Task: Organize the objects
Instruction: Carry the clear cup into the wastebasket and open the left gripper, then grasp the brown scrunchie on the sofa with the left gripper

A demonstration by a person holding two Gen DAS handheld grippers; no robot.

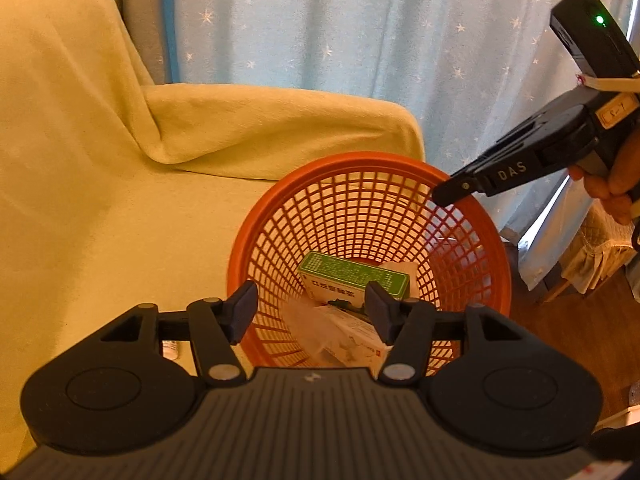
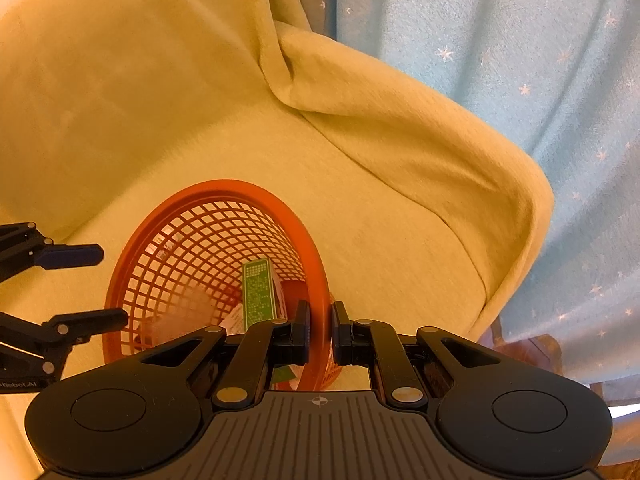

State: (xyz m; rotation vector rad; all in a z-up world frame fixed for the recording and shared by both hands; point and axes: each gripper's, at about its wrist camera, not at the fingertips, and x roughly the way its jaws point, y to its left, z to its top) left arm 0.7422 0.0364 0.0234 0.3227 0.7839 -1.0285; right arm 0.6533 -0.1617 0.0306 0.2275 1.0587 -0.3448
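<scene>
A sofa draped in a yellow-green cover [image 1: 100,168] fills the scene, its armrest [image 2: 420,128] rising at the far right, and a pale blue curtain with small white stars [image 1: 360,32] hangs behind it. On the seat stands an orange mesh basket [image 1: 280,216], tipped so that its mouth faces the left wrist camera. The right gripper [image 2: 320,330] reaches the basket from the right side; its two fingers stand nearly together with the orange rim [image 2: 318,280] passing through the narrow gap between them, so it is clamped on the basket's near right edge. In the left wrist view the same gripper comes in from the upper right, its tip at the far right rim, with a hand [image 1: 616,184] around its handle. The left gripper [image 1: 312,308] is spread wide and holds nothing, hovering just before the basket's near opening, a little to the left. Inside the basket, straight beyond the open fingers, lies a green box [image 1: 352,276] with printed text on its side, and nearer, below it, a white box [image 1: 352,336]. A blurred, pale translucent thing [image 1: 304,320] shows between the left fingers; what it is cannot be told.
</scene>
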